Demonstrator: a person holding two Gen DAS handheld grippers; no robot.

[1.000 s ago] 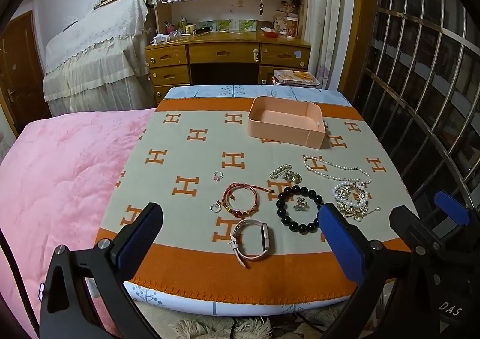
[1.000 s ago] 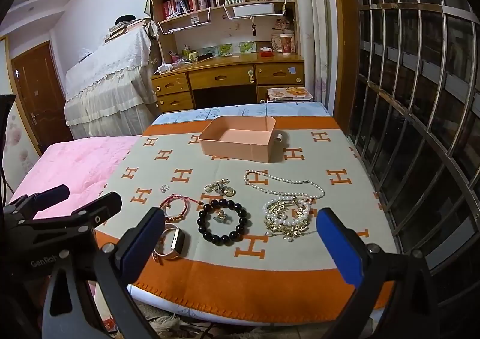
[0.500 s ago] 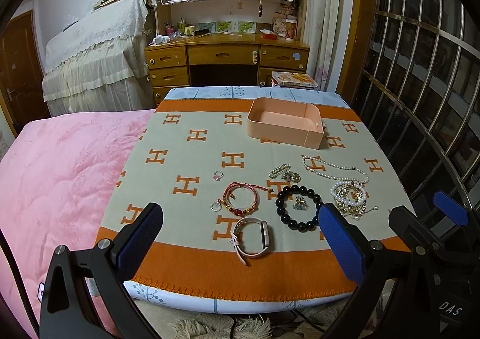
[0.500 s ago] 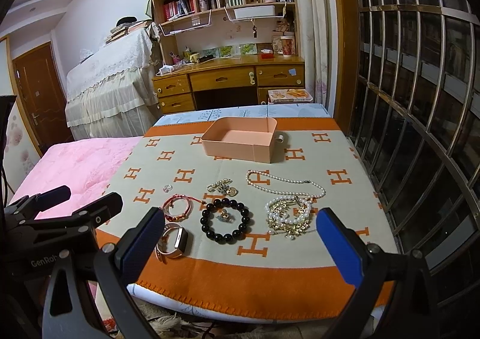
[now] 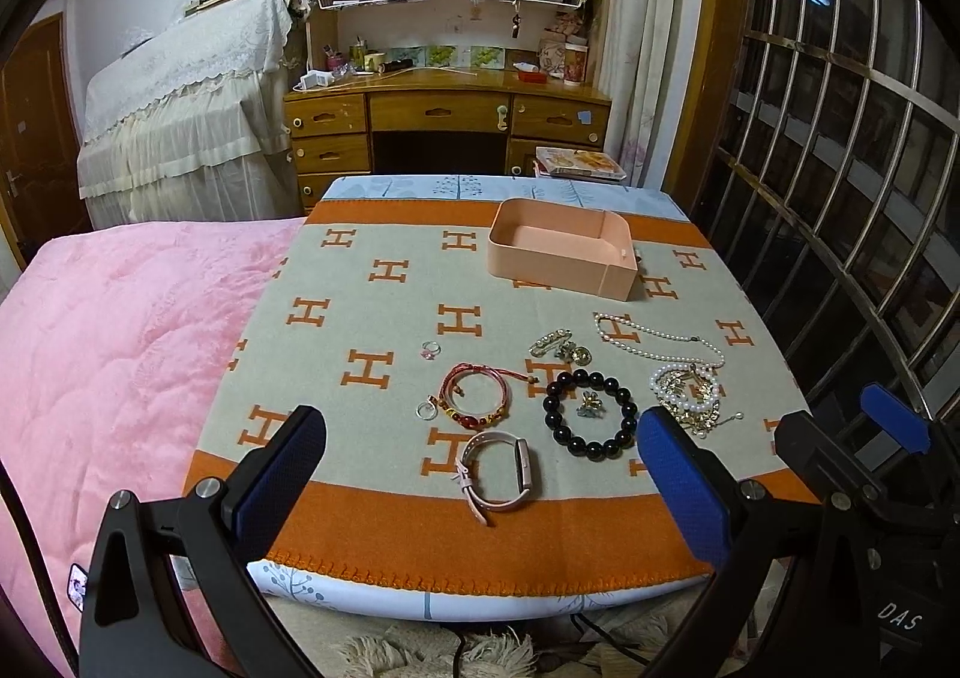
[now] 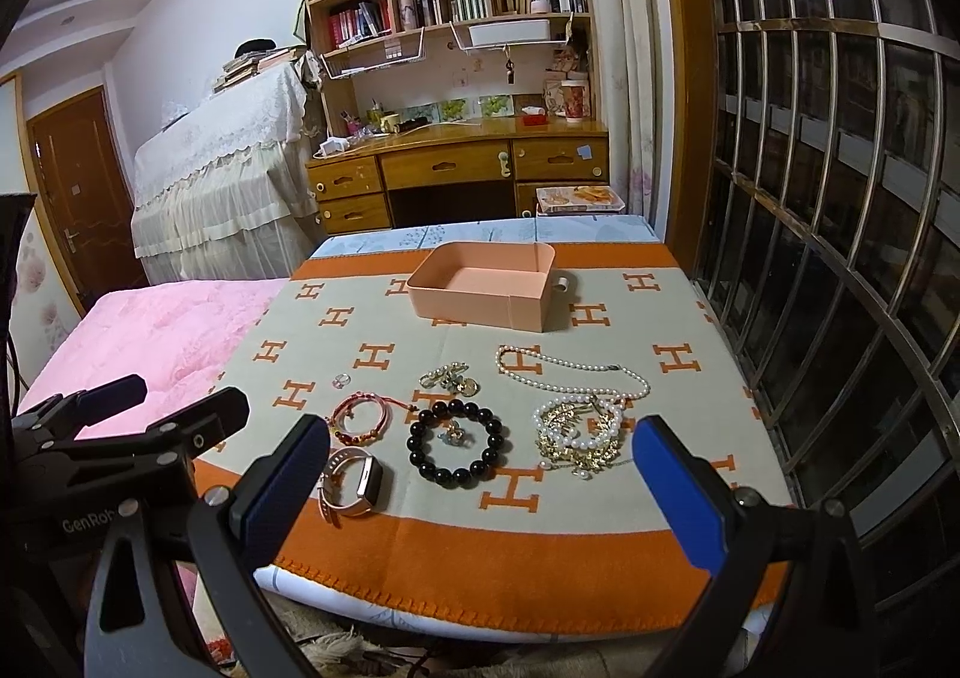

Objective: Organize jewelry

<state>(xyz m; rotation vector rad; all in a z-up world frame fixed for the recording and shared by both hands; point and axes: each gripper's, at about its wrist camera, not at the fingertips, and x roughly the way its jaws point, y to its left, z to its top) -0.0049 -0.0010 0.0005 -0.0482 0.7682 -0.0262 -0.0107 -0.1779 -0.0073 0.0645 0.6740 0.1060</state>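
Jewelry lies on an orange-and-beige blanket (image 5: 372,318): a pink watch (image 5: 498,468) (image 6: 354,480), a red cord bracelet (image 5: 474,393) (image 6: 360,420), a black bead bracelet (image 5: 591,408) (image 6: 454,441), a gold-and-pearl pile (image 5: 690,396) (image 6: 579,432), a pearl necklace (image 5: 654,339) (image 6: 570,369), brooches (image 5: 561,348) and a small ring (image 5: 429,349). An empty peach box (image 5: 561,255) (image 6: 486,291) stands behind them. My left gripper (image 5: 480,474) and right gripper (image 6: 480,474) are open and empty, held before the near edge.
A pink quilt (image 5: 108,330) covers the bed to the left. A barred window (image 5: 840,168) runs along the right. A wooden desk (image 5: 444,120) with bookshelves stands behind. A shaggy rug (image 5: 420,648) lies below the near edge.
Both grippers have drawn back slightly and risen; the jewelry sits a little farther away in both views. Nothing on the blanket has moved.
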